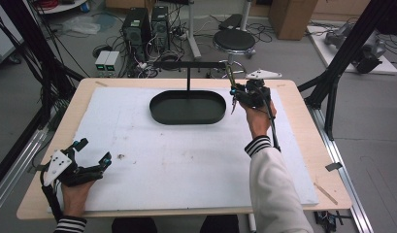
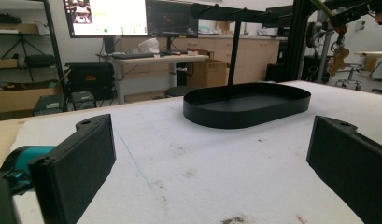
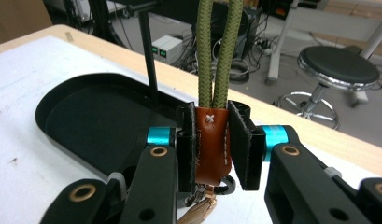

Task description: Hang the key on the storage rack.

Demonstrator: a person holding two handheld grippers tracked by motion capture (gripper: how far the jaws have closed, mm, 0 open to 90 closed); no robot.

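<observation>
Between the pads of the right hand-held gripper (image 3: pixel 212 147) sits a brown leather tab (image 3: pixel 211 144) with white stitching, clamped from both sides; two strands of olive-green braided cord (image 3: pixel 219 51) rise straight up out of the tab's top, and a small metal ring and a tan piece hang just below it. Some faint embossing runs down the leather, too small to read. In the high view this right hand-held gripper (image 1: pixel 233 97) is raised at the far right of the bench (image 1: pixel 303 145), with the cord (image 1: pixel 229 74) reaching up toward the end of a black crossbar (image 1: pixel 189 64). Just to its left, and below it in the right gripper view, lies a black oval tray (image 1: pixel 188 108) from whose far edge a thin black post (image 3: pixel 149 51) stands up to carry that bar.

The left hand-held gripper (image 1: pixel 93 151) rests low at the near left of the bench on the white sheet (image 1: pixel 176 160), its jaws spread wide with nothing between them. Ahead of it and well apart, the left gripper view shows the tray (image 2: pixel 247 105) and post (image 2: pixel 234 53).

Behind the tray in that view, monitors (image 2: pixel 107 17) glow, but their writing is unreadable.
</observation>
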